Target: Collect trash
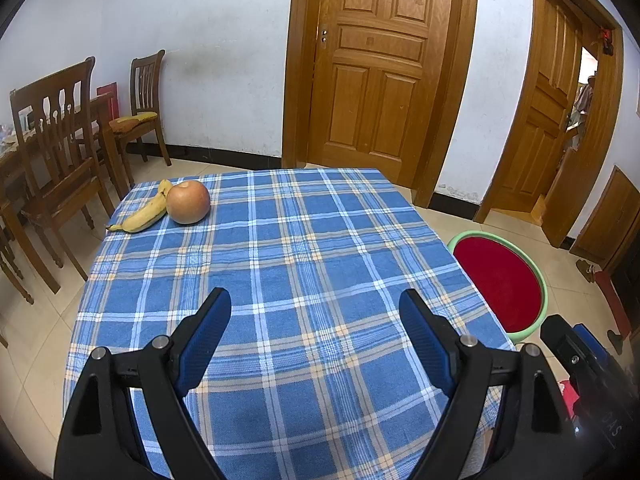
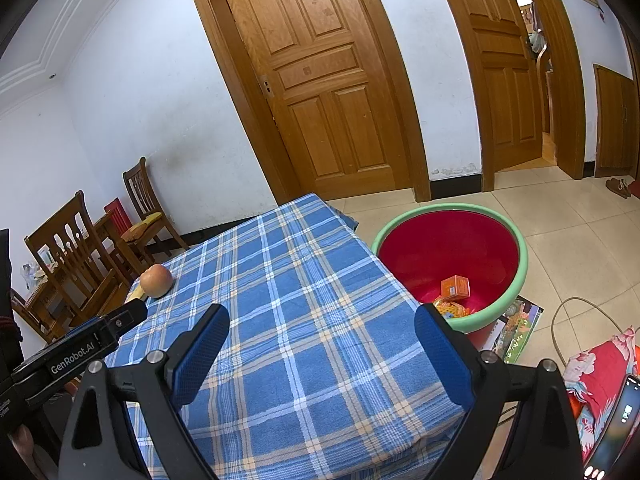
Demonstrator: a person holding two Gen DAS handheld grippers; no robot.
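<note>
Trash already lies in the red basin on the floor beside the table: an orange carton and crumpled wrappers. The left gripper and right gripper both hang wide open over the checked tablecloth, holding nothing. Only a banana and an apple remain on the cloth, touching each other. The carton looks light and crushable, best pinched gently across its flat faces.
</note>
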